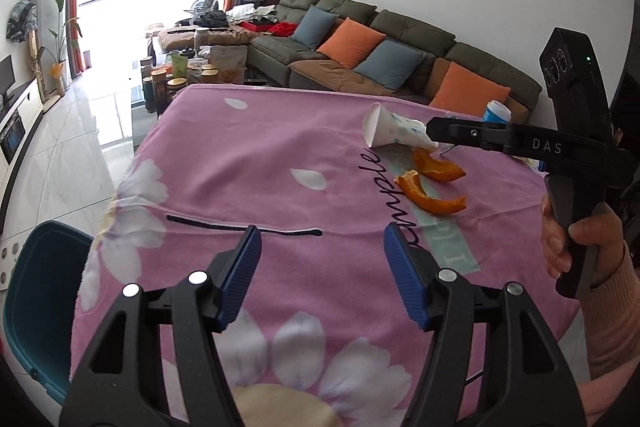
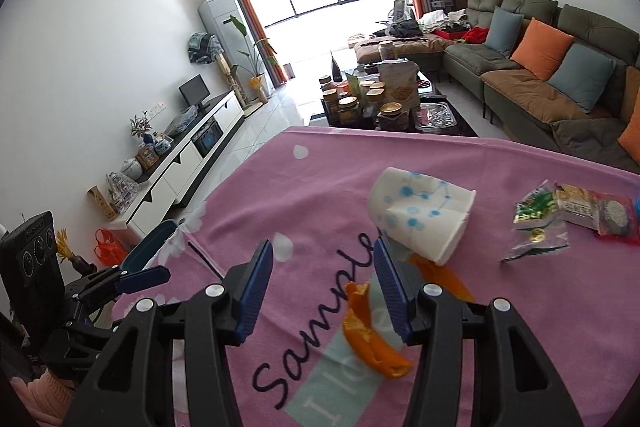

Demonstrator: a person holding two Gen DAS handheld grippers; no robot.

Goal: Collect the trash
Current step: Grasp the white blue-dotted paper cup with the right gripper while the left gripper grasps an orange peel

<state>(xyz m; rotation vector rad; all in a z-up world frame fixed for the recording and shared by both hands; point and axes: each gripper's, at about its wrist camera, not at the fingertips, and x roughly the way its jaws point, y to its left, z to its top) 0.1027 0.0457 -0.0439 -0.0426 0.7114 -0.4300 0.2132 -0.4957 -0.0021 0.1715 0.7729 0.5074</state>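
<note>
The right gripper stands wide open and holds nothing. It hangs low over the desk with the pink flowered cloth, and the near curled piece of orange peel lies between its 2 blue-padded fingers, closer to the right one. A second piece of orange peel shows just behind that finger, partly under the white paper cup with blue dots, which lies on its side. I judge the step in hand is the approach to the first trash item; the next move calls for lowering a little and closing on the near peel, without pushing the cup.

The left gripper is also wide open and empty, above bare cloth, well apart from the trash.

The right wrist view alone shows the green and clear plastic wrappers further right. The left wrist view alone shows well the dark teal plastic bin beside the desk edge, probably the place for the trash, though its inside is hard to see.
</note>
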